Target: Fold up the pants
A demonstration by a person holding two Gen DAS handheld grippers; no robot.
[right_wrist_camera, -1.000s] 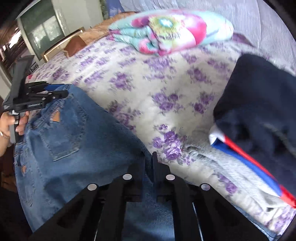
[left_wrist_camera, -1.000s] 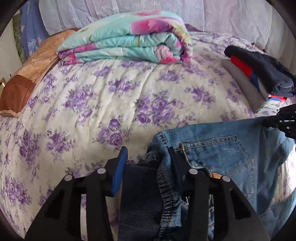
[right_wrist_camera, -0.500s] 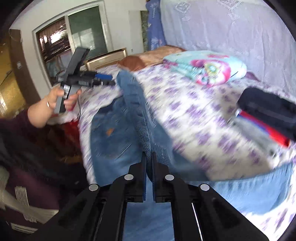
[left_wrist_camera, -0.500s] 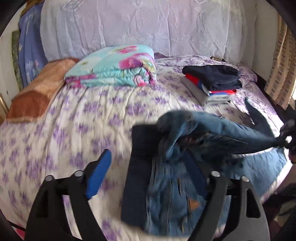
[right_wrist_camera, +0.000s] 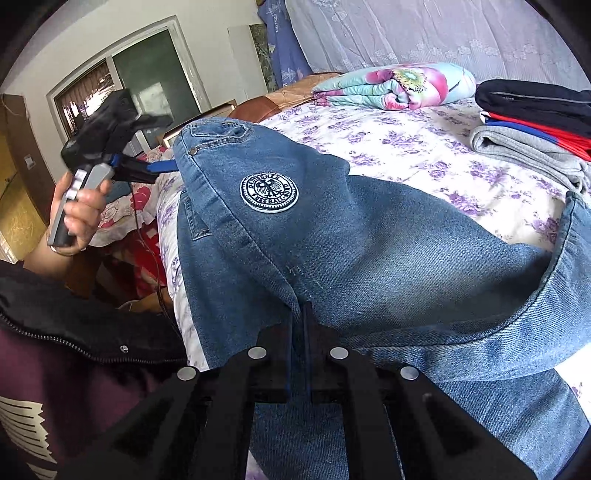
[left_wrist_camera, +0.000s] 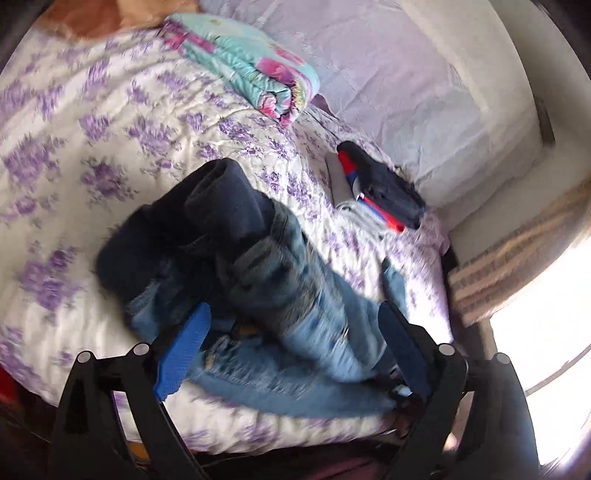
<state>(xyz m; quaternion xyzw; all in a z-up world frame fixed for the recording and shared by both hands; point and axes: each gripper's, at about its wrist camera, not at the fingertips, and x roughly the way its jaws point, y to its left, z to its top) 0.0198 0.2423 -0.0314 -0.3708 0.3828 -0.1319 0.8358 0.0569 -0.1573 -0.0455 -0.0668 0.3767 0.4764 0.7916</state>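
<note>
The blue jeans with a round white badge lie bunched on the bed's near edge; they also show in the left wrist view. My right gripper is shut on a fold of the denim and holds it up off the bed. My left gripper is open with its jaws wide apart above the jeans, holding nothing. It also shows in the right wrist view, held up at the left beside the waistband.
A floral bedspread covers the bed. A folded turquoise and pink quilt lies at the back. A stack of folded dark, red and grey clothes sits at the right. A brown pillow lies at far left.
My left gripper let go of the waistband, opened wide and swung up and away. My right gripper stayed shut and pulled the jeans up and over, turning the badge side up.
</note>
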